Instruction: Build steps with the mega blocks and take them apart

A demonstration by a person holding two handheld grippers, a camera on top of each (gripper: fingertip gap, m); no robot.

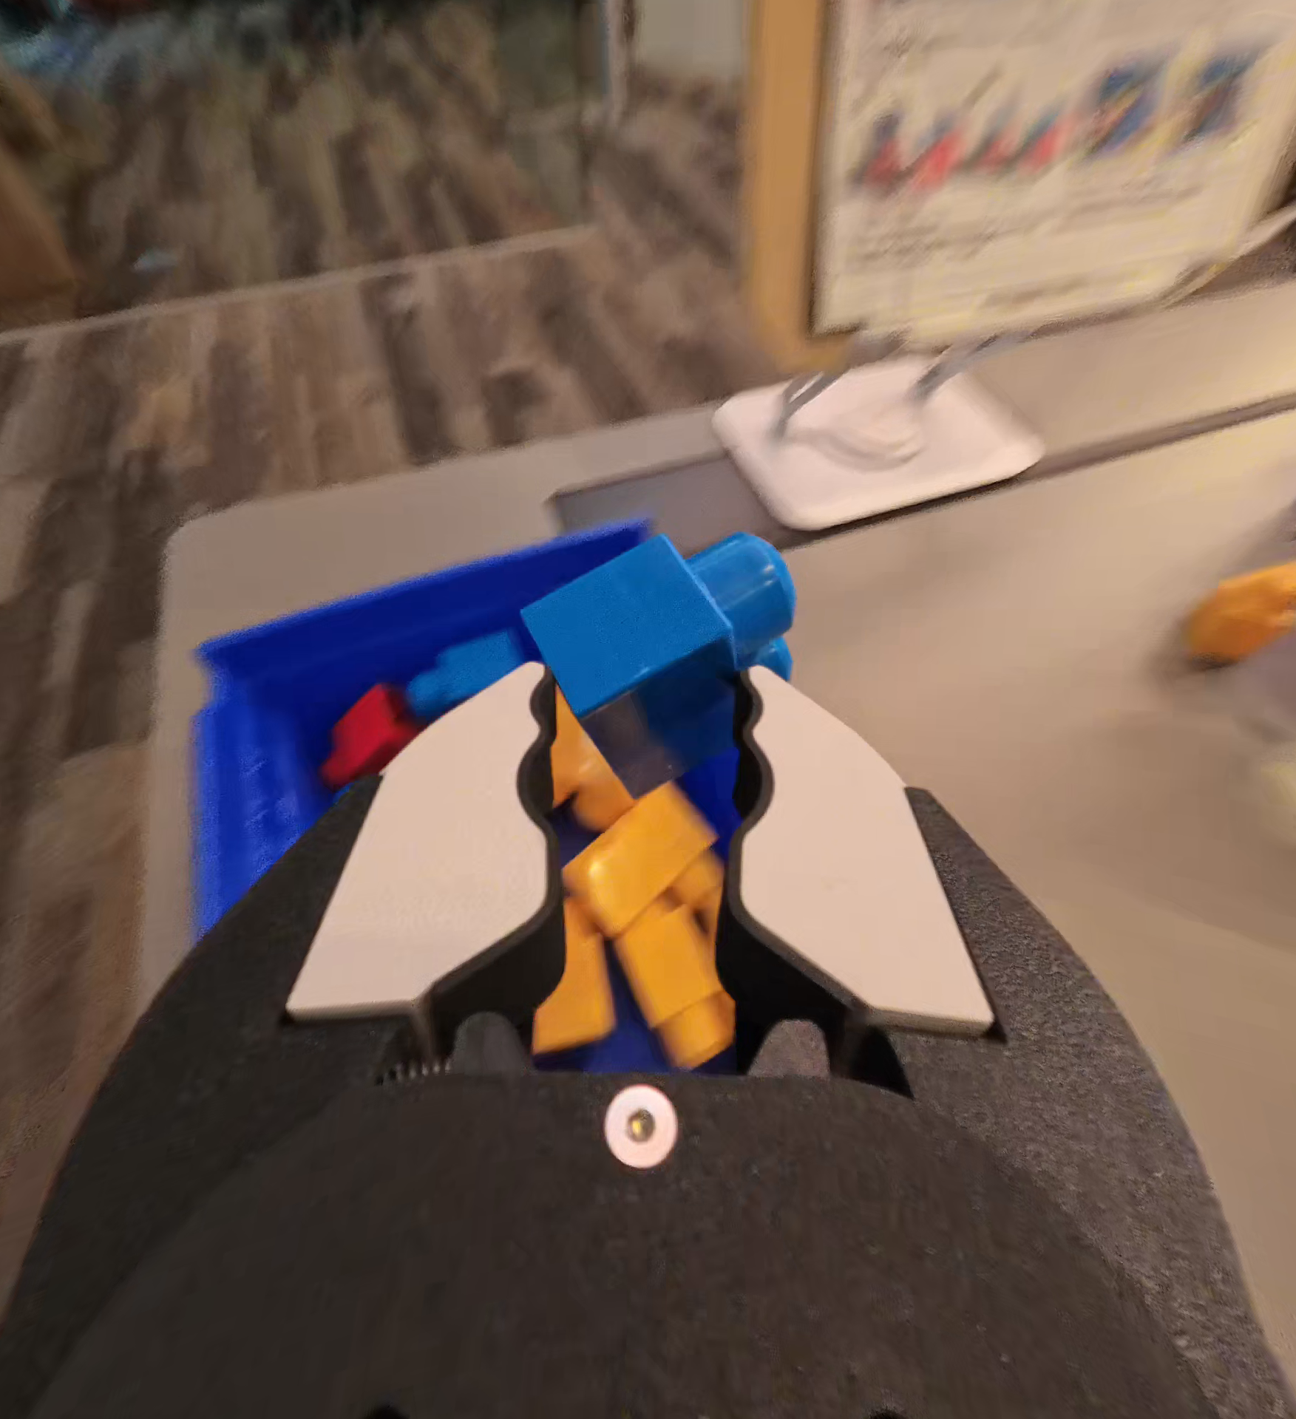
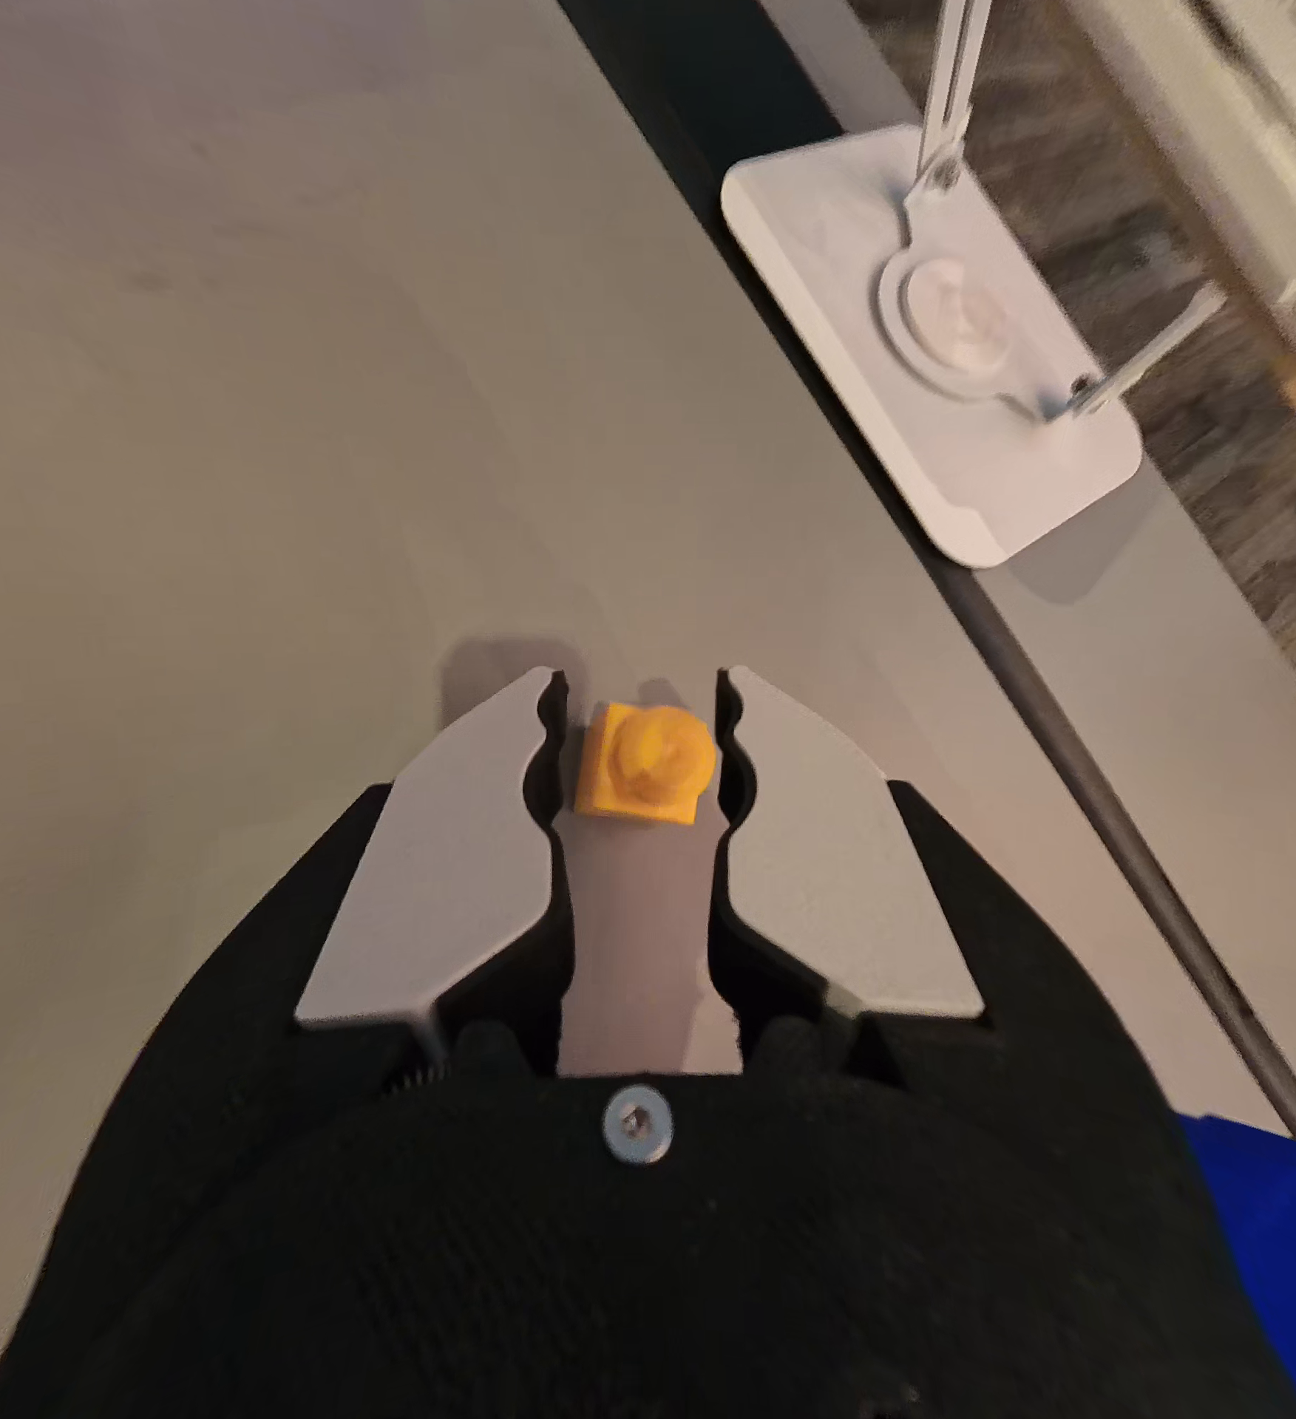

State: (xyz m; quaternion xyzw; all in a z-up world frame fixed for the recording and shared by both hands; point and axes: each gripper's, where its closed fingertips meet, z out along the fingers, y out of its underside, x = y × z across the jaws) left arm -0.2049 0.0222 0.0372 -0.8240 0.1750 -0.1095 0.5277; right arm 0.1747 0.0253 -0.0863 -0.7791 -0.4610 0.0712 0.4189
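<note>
Two claws: left claw pinches blue block over bin; right claw spread around yellow block.

My right tongs hang over the grey surface, parted around a small orange block — stud up, a gap on each side. A white stand base sits beyond, right.

The left gripper, black-bodied with pale grey finger plates, is tilted downward, its fingertips clamped on a blue plastic block. The right gripper, of the same build, points steeply down, jaws parted and not gripping.
</note>
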